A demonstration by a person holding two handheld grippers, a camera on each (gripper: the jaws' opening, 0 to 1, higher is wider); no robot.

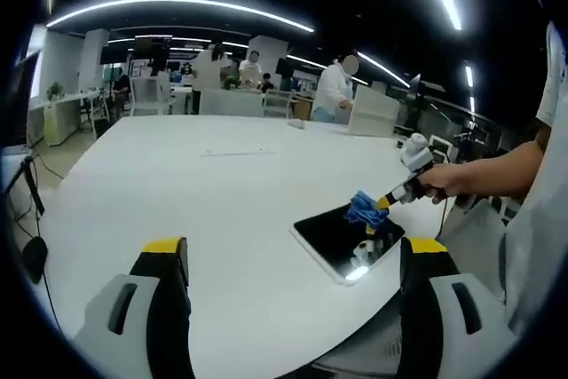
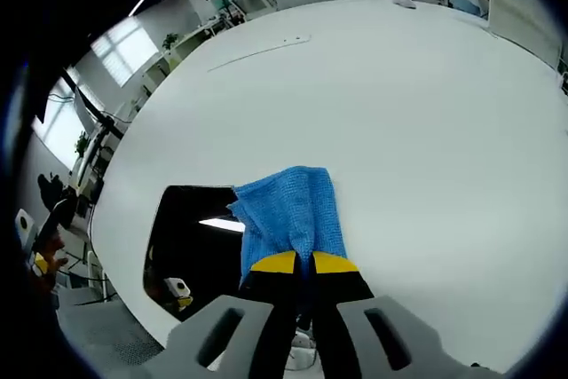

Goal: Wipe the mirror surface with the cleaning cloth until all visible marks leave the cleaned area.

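The mirror (image 1: 348, 240) lies flat on the white worktop (image 1: 204, 210), close to its near edge, 1 corner pointing toward that edge. The blue cleaning cloth (image 2: 293, 212) rests on the mirror's (image 2: 191, 246) far side and overhangs onto the bare worktop (image 2: 399, 104).

The right gripper (image 2: 295, 262) has its 2 yellow-tipped jaws pinched narrow on the cloth's near hem. In the left gripper view, this gripper (image 1: 383, 204) presses the cloth (image 1: 365, 209) onto the glass, held by a hand (image 1: 448, 180).

The left gripper (image 1: 293, 255) hovers above the worktop's near edge, jaws spread wide, holding nothing.

People stand beyond the worktop's far edge.
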